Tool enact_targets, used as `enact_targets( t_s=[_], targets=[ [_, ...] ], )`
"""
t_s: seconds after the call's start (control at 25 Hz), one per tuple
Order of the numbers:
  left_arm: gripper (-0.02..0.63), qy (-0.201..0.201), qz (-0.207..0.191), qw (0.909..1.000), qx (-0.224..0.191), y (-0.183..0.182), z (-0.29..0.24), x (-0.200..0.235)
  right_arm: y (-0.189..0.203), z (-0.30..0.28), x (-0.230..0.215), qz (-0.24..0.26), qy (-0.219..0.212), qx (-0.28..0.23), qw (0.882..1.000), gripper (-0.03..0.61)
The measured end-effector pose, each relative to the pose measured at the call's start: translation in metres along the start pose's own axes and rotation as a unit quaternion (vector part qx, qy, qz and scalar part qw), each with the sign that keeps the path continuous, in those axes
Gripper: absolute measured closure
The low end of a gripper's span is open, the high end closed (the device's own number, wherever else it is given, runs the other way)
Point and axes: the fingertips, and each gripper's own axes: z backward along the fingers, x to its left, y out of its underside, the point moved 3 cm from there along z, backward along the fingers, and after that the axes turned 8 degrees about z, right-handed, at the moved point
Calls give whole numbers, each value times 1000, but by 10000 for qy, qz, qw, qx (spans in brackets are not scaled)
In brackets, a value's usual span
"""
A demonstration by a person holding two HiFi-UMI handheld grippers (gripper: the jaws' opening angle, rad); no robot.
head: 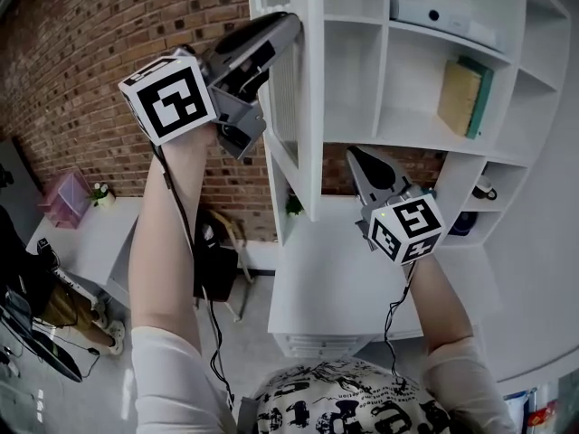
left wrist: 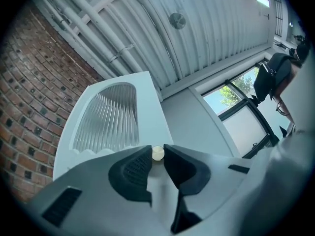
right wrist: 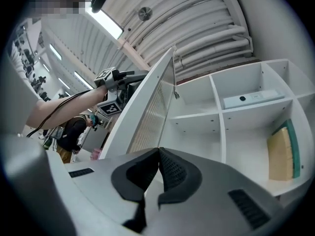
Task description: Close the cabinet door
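The white cabinet door [head: 312, 107], with its ribbed glass panel, stands part-way open from the white shelf cabinet [head: 407, 70]. My left gripper [head: 288, 27] reaches up to the door's outer face. In the left gripper view the door [left wrist: 113, 117] fills the middle, and my left gripper [left wrist: 157, 152] is shut on its small cream knob [left wrist: 157, 154]. My right gripper [head: 355, 158] hangs lower, under the cabinet's open shelves, touching nothing. Its jaws meet at the tips in the right gripper view [right wrist: 158, 151], which also shows the door [right wrist: 147, 112] edge-on.
Inside the cabinet lie a flat white box [head: 443, 16] and a yellow-and-teal book [head: 463, 98], with a cup [head: 484, 191] on a lower shelf. A brick wall [head: 81, 52] stands to the left. A white drawer unit [head: 335, 306] is below.
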Motion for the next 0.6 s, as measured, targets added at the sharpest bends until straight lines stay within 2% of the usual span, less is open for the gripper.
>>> enact_targets(
  t_s=[0.12, 0.6],
  targets=[
    [529, -88, -107, 9999, 13, 13, -28, -1, 13, 6, -29, -72, -121, -8, 9999, 563],
    [531, -655, -691, 9948, 355, 37, -90, -6, 19, 23, -72, 61, -336, -140, 9993, 563]
  ],
)
